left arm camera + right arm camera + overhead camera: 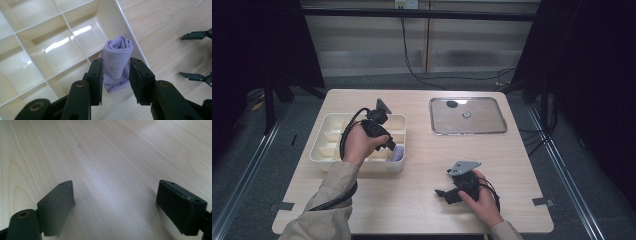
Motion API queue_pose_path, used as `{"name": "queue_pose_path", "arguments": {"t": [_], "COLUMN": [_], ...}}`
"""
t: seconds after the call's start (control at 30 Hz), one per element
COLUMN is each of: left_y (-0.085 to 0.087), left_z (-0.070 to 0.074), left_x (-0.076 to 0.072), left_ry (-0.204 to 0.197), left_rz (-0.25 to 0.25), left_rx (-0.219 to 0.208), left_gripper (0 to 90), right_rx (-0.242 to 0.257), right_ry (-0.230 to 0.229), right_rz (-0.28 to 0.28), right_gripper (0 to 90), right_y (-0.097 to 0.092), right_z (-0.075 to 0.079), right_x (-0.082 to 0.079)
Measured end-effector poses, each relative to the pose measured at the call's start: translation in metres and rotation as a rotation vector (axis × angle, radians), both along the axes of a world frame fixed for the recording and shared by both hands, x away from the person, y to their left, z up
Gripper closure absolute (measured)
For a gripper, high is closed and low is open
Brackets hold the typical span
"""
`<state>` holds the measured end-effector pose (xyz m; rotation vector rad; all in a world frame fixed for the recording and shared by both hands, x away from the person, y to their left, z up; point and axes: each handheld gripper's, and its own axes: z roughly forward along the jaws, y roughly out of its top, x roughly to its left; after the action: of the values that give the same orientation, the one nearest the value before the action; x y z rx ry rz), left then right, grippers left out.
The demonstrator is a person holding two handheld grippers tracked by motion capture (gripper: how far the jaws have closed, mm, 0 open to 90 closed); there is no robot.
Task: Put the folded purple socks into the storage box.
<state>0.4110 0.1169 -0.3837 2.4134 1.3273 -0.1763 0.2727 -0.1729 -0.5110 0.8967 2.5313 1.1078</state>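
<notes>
A lilac rolled cloth [117, 62] stands upright between the left jaws, in the divided tray's [50, 45] corner compartment.

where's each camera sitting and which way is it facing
High view: above the person's side, looking forward and down on the table; forearms and both claws show.
Left gripper view: rides the left claw, looking down at the rolled lilac cloth in the divided tray.
Right gripper view: rides the open right claw, facing bare tabletop.
Shared: tray and cloth appear in the high and left gripper views.

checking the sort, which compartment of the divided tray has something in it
The corner compartment nearest the right gripper: a rolled purple cloth stands there; the other compartments of the cream tray look bare.
</notes>
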Motion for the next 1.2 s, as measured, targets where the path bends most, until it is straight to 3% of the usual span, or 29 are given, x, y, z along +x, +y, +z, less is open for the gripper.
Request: {"name": "queue_pose_path", "arguments": {"t": [0.5, 1.03, 1.2], "left_y": [0.000, -0.004, -0.005], "left_z": [0.016, 0.018, 0.017], "left_x": [0.003, 0.004, 0.004], "left_ry": [-0.005, 0.016, 0.024], "left_rz": [0.004, -0.007, -0.010], "left_rx": [0.002, 0.013, 0.009], "left_gripper": [75.0, 89.4, 90.0], "right_rx": [0.000, 0.000, -0.001], "right_ry": [0.001, 0.000, -0.001], "right_rz": [0.000, 0.000, -0.001], "right_gripper": [14.4, 14.4, 14.4], "right_y": [0.000, 0.000, 0.000], "right_z": [0.000, 0.000, 0.000], "right_x": [0.000, 0.000, 0.000]}}
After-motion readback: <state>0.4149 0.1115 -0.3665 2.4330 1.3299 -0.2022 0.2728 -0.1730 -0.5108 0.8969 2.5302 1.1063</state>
